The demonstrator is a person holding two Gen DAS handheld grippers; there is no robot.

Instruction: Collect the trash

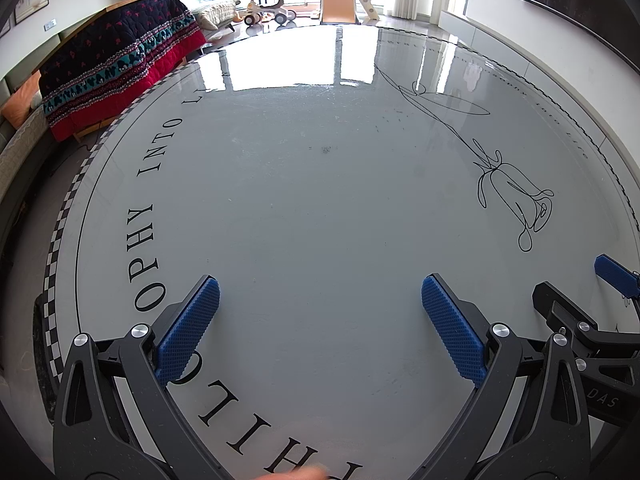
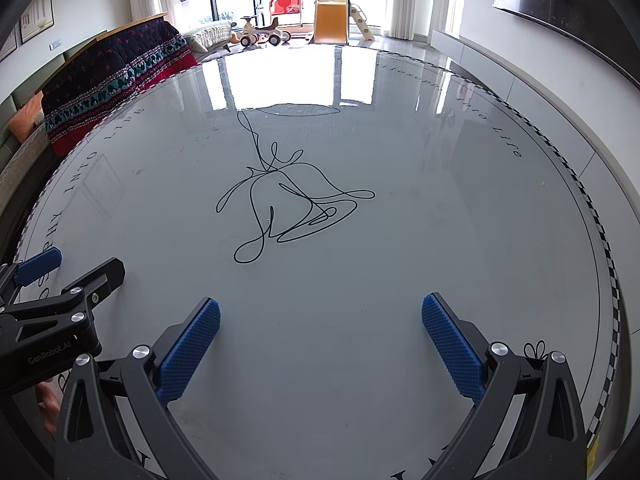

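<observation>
Over round printed tabletop (image 1: 320,208): my left gripper (image 1: 320,320) and right gripper (image 2: 320,332) spread wide, empty; no trash visible, must search next.

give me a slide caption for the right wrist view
Open right gripper with blue pads over glossy round grey table bearing black line-drawn bell.

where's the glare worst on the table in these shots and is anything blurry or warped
Left wrist view: window glare washes out the far side of the round table, the fisheye bends its rim, and a blurred pale smear sits at the bottom edge. Right wrist view: the same bright reflection covers the far tabletop, hiding part of the line drawing; the open right tongs look sharp.
</observation>
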